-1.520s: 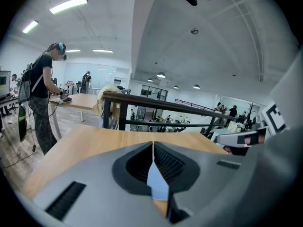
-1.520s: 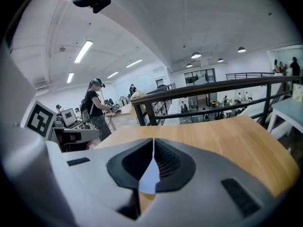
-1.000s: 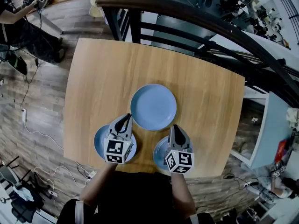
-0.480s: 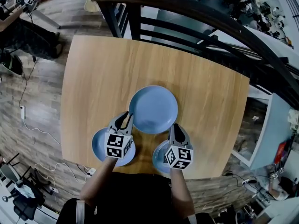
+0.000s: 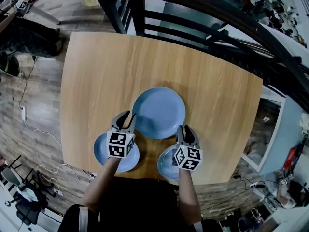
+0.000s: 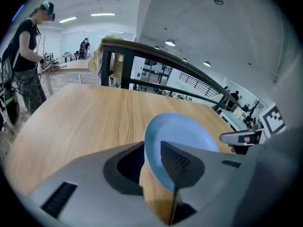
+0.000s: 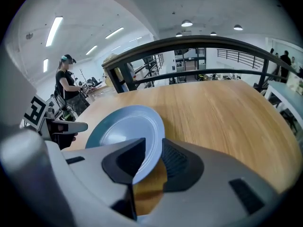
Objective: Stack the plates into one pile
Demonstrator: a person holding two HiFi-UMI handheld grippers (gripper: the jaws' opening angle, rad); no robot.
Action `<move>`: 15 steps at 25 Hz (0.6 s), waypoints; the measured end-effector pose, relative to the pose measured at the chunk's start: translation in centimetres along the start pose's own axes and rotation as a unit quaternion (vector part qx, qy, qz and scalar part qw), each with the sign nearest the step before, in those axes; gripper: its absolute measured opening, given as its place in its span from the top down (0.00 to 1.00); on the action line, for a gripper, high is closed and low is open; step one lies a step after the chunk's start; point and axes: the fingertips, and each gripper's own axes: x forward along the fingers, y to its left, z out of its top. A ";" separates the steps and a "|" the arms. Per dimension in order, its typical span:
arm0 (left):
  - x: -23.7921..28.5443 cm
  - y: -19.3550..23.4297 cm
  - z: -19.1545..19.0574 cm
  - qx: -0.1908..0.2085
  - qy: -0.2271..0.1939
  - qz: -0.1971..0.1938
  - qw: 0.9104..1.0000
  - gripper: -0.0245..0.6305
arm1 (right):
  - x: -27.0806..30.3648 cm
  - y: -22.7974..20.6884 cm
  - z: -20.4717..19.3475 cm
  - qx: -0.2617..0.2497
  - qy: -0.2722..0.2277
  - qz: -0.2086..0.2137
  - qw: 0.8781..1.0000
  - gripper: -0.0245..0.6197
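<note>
A large blue plate (image 5: 159, 112) lies in the middle of the wooden table (image 5: 96, 71). My left gripper (image 5: 126, 116) is at its left near rim and my right gripper (image 5: 186, 129) at its right near rim. Both sets of jaws are opening. In the left gripper view the plate (image 6: 182, 136) shows its rim in the gap of the left gripper (image 6: 151, 148), with no pad pressing on it. The right gripper (image 7: 154, 148) frames the plate's (image 7: 120, 129) rim the same way. Two smaller blue plates (image 5: 99, 153) (image 5: 165, 163) lie under the grippers near the front edge.
A dark railing (image 5: 203, 8) runs along the table's far side. A person (image 6: 26, 56) stands by another table off to the left. Cables (image 5: 29, 129) trail over the wood floor on the left. The table's front edge is close behind both small plates.
Both grippers' jaws have spread apart from shut. The left gripper has edged a little left and forward; the three plates lie where they were.
</note>
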 end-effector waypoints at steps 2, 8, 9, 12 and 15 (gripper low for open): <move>0.5 0.4 -0.1 -0.002 0.007 0.002 1.000 0.78 | 0.6 -0.4 -0.1 0.001 0.006 -0.004 1.000 0.77; 1.9 1.0 -0.5 -0.007 0.028 0.004 1.000 0.78 | 2.3 -0.8 -0.6 -0.005 0.029 -0.005 1.000 0.77; 2.1 1.0 -0.7 -0.008 0.034 0.003 0.999 0.78 | 2.5 -0.9 -0.7 -0.006 0.033 -0.004 0.999 0.77; 2.7 1.2 -1.4 -0.010 0.049 0.003 0.999 0.78 | 3.2 -0.9 -1.2 -0.006 0.045 0.001 0.999 0.77; 3.1 1.5 -1.6 -0.012 0.054 0.004 0.998 0.78 | 3.7 -1.0 -1.6 -0.002 0.052 0.002 0.999 0.77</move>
